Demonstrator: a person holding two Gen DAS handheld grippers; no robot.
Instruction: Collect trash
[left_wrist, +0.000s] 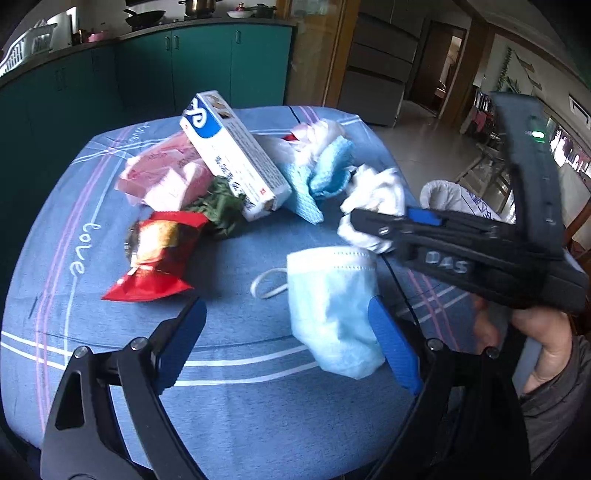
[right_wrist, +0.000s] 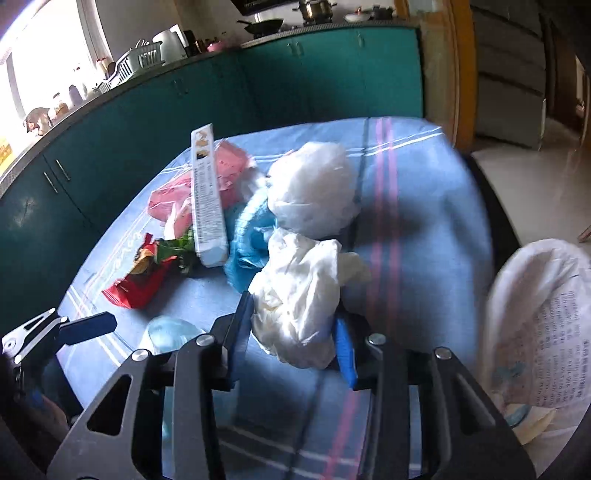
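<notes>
Crumpled tissue (right_wrist: 299, 295) pinched in right tongs (right_wrist: 291, 332), sack (right_wrist: 546, 332) just to their right. Left tongs (left_wrist: 284, 339) gape wide, face mask (left_wrist: 328, 310) lying against their right pad, unheld.

Place: a home kitchen.
Ahead of the grippers: teal cabinets (right_wrist: 207, 107) under a counter bearing a wok (right_wrist: 264, 25), pot (right_wrist: 314, 8), kettle (right_wrist: 170, 40), dish rack (right_wrist: 135, 61).
Right: doorway (left_wrist: 439, 70) to other rooms.

one face mask (left_wrist: 332, 306), one carton (left_wrist: 232, 155), one red wrapper (left_wrist: 155, 254), two grippers (one per hand)
</notes>
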